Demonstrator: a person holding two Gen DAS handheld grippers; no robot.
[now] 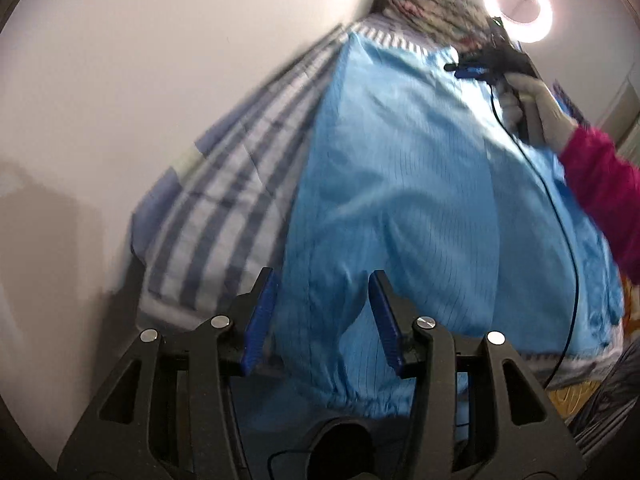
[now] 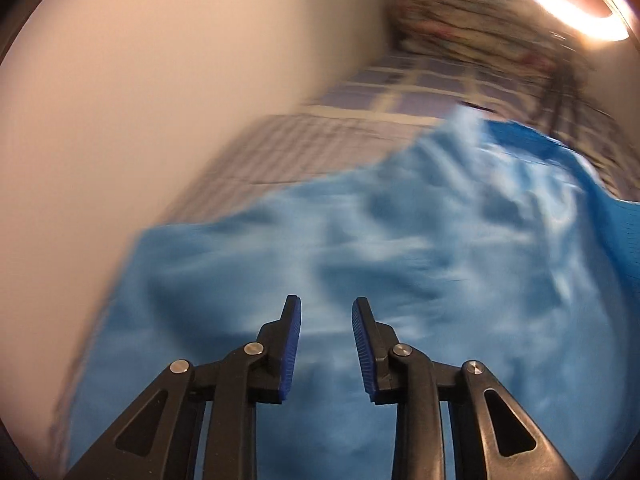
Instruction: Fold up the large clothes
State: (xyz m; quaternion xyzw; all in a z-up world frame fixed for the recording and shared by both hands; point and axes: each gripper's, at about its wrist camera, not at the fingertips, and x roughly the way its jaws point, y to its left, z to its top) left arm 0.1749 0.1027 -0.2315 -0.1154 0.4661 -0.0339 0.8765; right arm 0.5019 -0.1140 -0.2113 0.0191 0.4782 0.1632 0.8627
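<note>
A large light-blue garment (image 1: 400,184) lies spread along a bed, and it fills the lower half of the right wrist view (image 2: 360,260) in blur. Its gathered elastic cuff (image 1: 352,396) sits just under my left gripper (image 1: 322,272). That gripper is open, with the cloth below its blue pads (image 1: 260,320) and not pinched. My right gripper (image 1: 454,68) hovers over the garment's far end, held by a white-gloved hand (image 1: 532,104) with a magenta sleeve. In its own view the right gripper (image 2: 327,300) is open, with nothing between its pads.
The bed has a blue-and-white striped sheet (image 1: 224,200) and runs along a white wall (image 1: 120,80). A rolled patterned quilt (image 1: 432,4) lies at the far end beside a lit ring light (image 1: 516,2). A black cable (image 1: 560,220) trails across the garment's right side.
</note>
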